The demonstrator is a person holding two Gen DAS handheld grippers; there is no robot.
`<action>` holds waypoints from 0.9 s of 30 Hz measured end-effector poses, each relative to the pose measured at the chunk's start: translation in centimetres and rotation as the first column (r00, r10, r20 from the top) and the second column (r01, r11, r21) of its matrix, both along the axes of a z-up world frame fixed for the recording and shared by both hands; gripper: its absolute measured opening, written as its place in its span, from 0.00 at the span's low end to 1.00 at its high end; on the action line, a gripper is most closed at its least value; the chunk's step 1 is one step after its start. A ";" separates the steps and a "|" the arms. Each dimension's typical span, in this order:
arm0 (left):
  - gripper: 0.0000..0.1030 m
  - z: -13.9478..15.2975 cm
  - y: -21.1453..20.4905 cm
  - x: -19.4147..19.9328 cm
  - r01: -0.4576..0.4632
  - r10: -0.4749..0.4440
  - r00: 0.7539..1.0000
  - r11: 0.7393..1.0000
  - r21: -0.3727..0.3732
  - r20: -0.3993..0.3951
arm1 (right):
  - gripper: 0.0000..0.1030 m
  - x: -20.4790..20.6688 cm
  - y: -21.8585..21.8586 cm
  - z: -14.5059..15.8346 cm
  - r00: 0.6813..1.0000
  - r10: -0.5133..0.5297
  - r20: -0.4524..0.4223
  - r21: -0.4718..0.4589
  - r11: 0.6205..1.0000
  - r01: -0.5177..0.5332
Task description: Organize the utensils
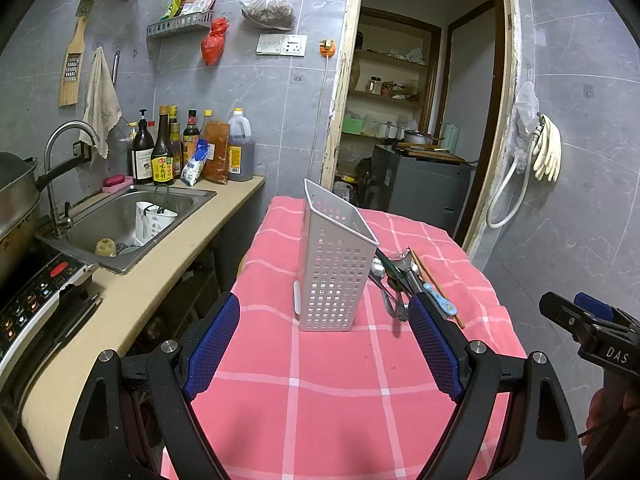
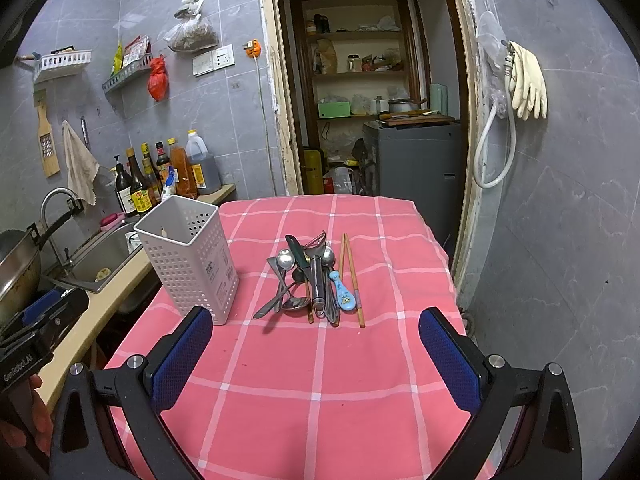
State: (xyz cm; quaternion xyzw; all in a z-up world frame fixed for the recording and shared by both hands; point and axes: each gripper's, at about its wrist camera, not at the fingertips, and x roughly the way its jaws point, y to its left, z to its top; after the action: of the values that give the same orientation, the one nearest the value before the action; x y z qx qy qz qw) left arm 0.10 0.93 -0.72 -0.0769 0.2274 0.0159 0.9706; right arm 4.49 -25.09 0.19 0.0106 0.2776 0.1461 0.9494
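Utensils (image 2: 316,280) bundled mid-frame on cloth (image 2: 320,380), long axes running near-to-far, handles mostly nearest. Holder (image 2: 188,260) upright at their left. Left gripper (image 1: 324,344) and right gripper (image 2: 316,364) both spread apart, empty.

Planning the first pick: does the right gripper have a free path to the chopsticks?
Probably yes: the right gripper is open, the chopsticks lie at the pile's right edge, and only bare tablecloth lies between.
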 end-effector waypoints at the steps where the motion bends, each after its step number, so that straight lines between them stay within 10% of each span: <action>1: 0.80 -0.1 0.1 0.0 0.000 0.000 1.000 1.000 0.000 0.000 | 1.00 0.0 0.0 0.0 1.000 0.000 0.000 0.000 1.000 0.000; 27: 0.80 0.7 -0.4 0.0 0.000 0.000 1.000 1.000 0.002 0.003 | 1.00 0.1 0.0 0.4 1.000 -0.001 0.000 0.001 1.000 0.001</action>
State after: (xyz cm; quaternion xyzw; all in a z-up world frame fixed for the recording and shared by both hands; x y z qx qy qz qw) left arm 0.08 0.50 0.03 -0.0758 0.2260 0.0160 0.9710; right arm 4.61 -25.12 0.57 0.0113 0.2776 0.1457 0.9495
